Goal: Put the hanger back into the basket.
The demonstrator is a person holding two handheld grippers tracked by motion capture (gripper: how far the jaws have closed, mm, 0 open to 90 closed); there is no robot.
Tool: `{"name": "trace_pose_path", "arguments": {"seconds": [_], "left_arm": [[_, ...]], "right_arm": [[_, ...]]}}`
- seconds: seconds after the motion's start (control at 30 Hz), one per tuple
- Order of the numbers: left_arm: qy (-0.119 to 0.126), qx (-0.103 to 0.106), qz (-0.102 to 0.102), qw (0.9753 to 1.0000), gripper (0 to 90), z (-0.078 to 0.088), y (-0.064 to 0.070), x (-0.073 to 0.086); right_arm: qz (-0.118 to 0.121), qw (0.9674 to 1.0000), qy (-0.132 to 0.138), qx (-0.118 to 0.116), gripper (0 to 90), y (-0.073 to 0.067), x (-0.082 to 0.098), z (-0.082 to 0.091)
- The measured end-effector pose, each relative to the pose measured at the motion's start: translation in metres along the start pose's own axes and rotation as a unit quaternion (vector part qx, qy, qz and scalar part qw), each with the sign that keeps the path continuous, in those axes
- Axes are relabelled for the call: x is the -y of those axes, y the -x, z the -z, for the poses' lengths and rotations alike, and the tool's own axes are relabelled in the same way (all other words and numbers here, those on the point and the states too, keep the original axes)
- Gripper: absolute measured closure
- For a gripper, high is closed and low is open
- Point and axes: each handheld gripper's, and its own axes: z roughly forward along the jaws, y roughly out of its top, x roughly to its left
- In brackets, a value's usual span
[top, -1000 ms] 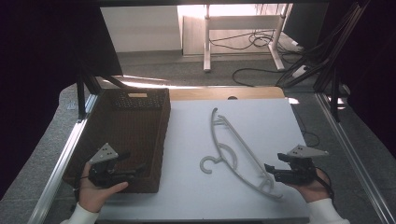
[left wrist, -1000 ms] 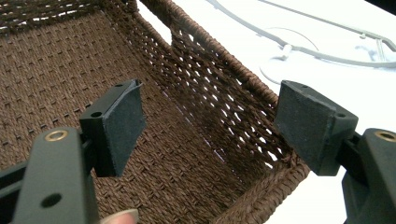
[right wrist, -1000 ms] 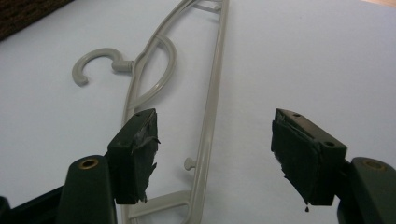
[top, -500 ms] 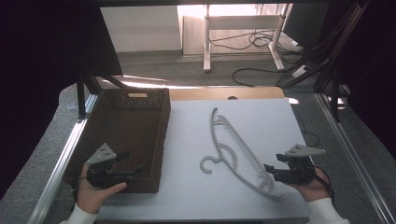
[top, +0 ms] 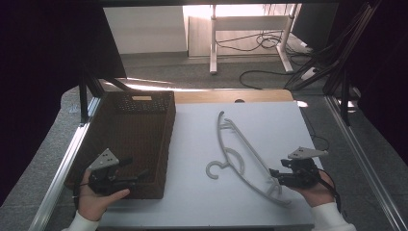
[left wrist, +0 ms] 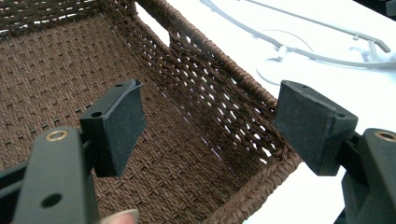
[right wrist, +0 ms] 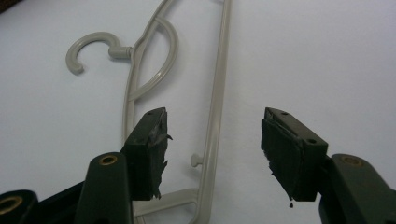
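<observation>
A pale grey plastic hanger [top: 248, 148] lies flat on the white table [top: 269, 125], its hook toward the basket. My right gripper [top: 275, 177] is at the hanger's near end. In the right gripper view, the hanger's straight bar [right wrist: 217, 107] runs between the jaws of the right gripper [right wrist: 212, 130]. Those jaws have just been closing, and the pads stand clear of the bar. My left gripper [top: 137, 167] hovers open over the near right corner of the brown woven basket [top: 171, 130]. In the left gripper view, nothing is between the jaws of the left gripper [left wrist: 210, 112], and the basket wall [left wrist: 224, 93] lies beyond them.
The basket takes up the table's left side and looks empty inside. Metal rails [top: 72, 154] run along both table sides. Cables [top: 269, 72] and desk legs stand on the floor beyond the far edge.
The right gripper has edged slightly toward the hanger's near end. The left hand, the basket and the hanger lie as before.
</observation>
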Motion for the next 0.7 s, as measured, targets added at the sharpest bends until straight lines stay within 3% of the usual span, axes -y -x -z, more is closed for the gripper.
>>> {"name": "trace_pose_path", "arguments": {"seconds": [0.43, 0.7], "left_arm": [[0.001, -0.001, 0.002, 1.0000, 23.9, 0.002, 0.000, -0.001], [0.003, 0.000, 0.001, 1.0000, 23.9, 0.003, -0.001, -0.002]], "right_arm": [[0.014, 0.9997, -0.019, 0.009, 43.1, -0.008, -0.014, -0.014], [0.026, 0.9990, -0.035, -0.002, 40.8, -0.014, -0.025, -0.030]]}}
